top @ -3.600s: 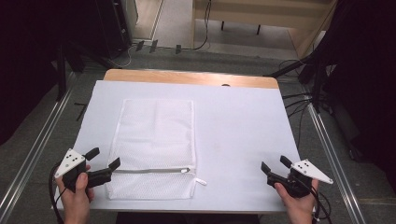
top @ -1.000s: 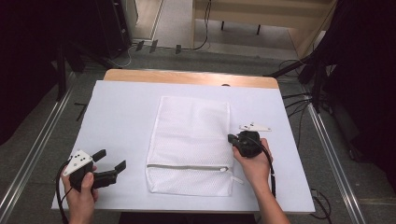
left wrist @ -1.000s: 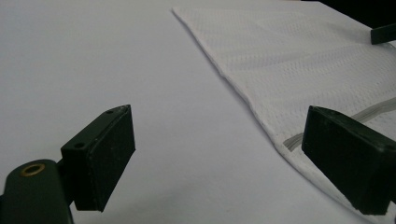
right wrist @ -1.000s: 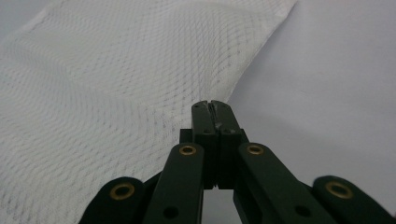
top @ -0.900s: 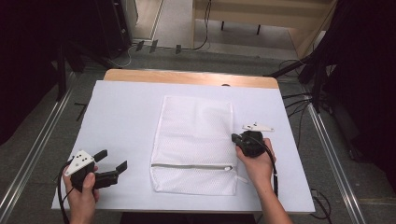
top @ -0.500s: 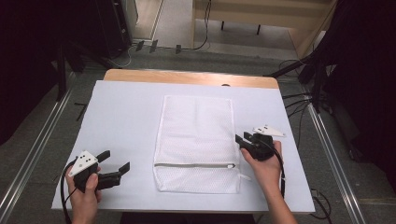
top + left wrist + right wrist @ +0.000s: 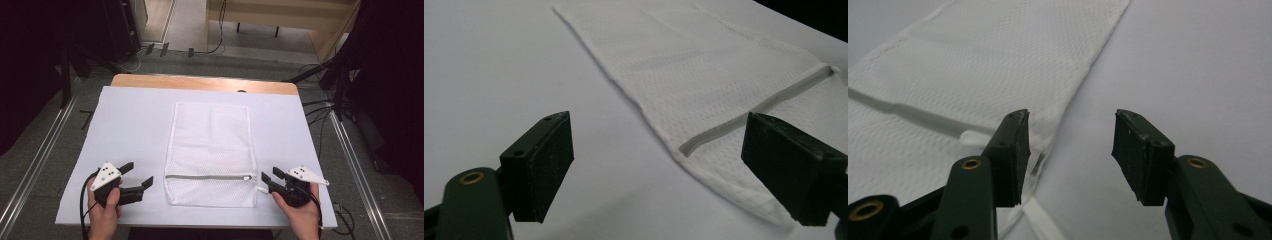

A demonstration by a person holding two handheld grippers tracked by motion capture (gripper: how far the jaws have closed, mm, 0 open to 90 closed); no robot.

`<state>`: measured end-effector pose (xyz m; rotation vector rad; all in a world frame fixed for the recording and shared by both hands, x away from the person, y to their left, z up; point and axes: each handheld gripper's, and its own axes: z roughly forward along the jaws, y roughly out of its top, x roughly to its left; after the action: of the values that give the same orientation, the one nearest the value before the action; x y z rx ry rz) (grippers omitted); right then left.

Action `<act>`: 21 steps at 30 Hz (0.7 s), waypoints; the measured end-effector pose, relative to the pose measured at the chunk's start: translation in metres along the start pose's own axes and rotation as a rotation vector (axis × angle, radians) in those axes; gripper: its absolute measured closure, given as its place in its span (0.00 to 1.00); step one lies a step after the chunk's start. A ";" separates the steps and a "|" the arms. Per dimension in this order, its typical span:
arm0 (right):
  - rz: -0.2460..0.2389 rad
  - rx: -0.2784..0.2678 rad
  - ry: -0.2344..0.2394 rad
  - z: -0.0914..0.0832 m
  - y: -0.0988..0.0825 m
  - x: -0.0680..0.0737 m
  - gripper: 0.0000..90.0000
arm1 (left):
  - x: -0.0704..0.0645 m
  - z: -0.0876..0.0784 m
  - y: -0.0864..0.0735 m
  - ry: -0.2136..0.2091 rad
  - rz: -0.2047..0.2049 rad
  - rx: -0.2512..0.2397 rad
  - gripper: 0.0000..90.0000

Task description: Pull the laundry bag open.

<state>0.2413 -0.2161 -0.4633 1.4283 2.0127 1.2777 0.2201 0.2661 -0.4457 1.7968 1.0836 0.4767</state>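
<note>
- Since both grippers sit at the near edge of the counter (image 7: 130,115), one each side of the mesh bag (image 7: 210,145), it looks like the person is squaring up to work the zipper end from both sides.
- Left gripper (image 7: 137,181): jaws spread wide, nothing between them. It hangs just left of the bag's near corner, not touching. In the left gripper view the jaws frame the bag edge and the zipper (image 7: 754,111), so my guess is it's lined up to pin that side down.
- Right gripper (image 7: 266,179): jaws roughly half open and they've just been opening, with nothing pinched. It sits right by the pull end of the zipper, near the little white tab (image 7: 261,190) sticking out past the bag's edge. In the right gripper view the tab runs under the left jaw, though I can't tell if they touch.
- Bag itself lies flat in the middle of the counter, long way running away from the person, zipper closed across the near part. Flat and centred probably makes it reachable for both hands.
- Further back is a strip of bare wood (image 7: 200,82) where the white cover stops.
</note>
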 end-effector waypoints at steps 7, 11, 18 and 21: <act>0.002 0.031 0.012 -0.005 -0.017 0.003 0.62 | -0.026 0.026 0.006 -0.068 0.005 0.069 0.17; 0.007 0.032 0.050 -0.002 -0.017 0.002 0.64 | -0.042 0.041 0.010 -0.071 -0.005 0.082 0.23; 0.000 0.067 0.104 0.002 -0.018 0.003 0.62 | -0.071 0.068 0.016 -0.141 -0.038 0.114 0.28; -0.032 0.084 0.107 0.006 -0.017 0.007 0.57 | -0.087 0.083 0.020 -0.135 -0.016 0.150 0.33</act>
<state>0.2337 -0.2085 -0.4792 1.3861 2.1738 1.2959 0.2417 0.1462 -0.4558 1.9207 1.0618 0.2658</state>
